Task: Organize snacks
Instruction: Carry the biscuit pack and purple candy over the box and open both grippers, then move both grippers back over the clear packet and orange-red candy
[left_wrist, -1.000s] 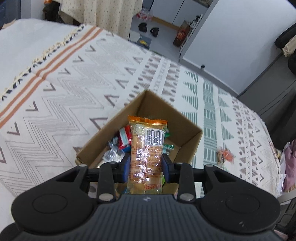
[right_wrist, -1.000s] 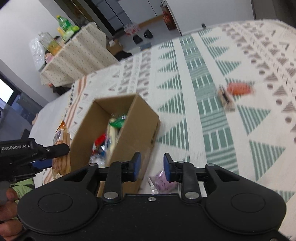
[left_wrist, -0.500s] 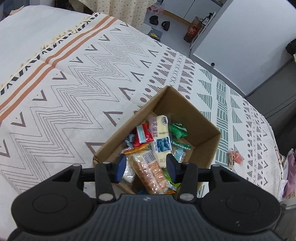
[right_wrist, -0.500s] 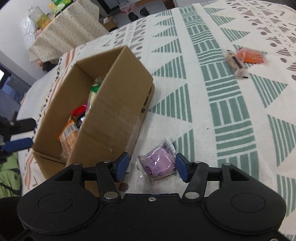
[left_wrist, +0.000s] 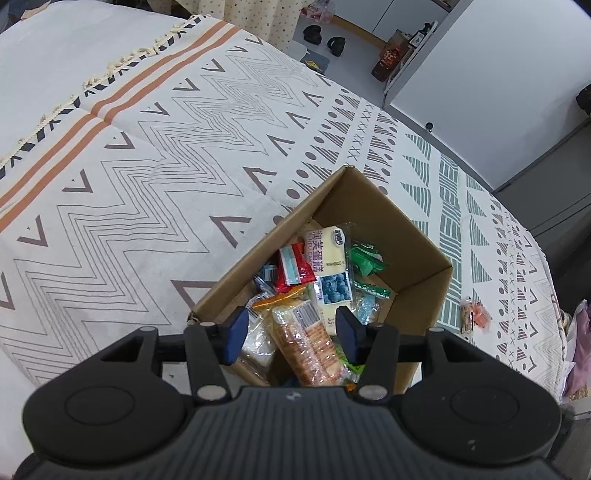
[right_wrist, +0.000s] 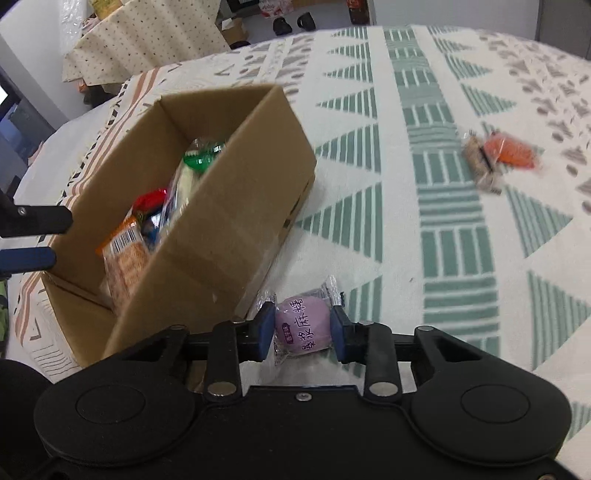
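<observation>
Jaws: our right gripper pinches the round purple wrapped sweet beside the brown cardboard box; our left gripper gapes empty over the box's packets. Risk, we judge: slick wrapper slipping out mid-lift.

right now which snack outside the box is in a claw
The purple round snack, pinched in the right claw beside the box. The orange and brown packets lie loose on the cloth.

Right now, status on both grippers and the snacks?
Left gripper open over box, empty. Right gripper shut on purple snack beside box. Two snacks still loose on blanket. Nothing blocking.
</observation>
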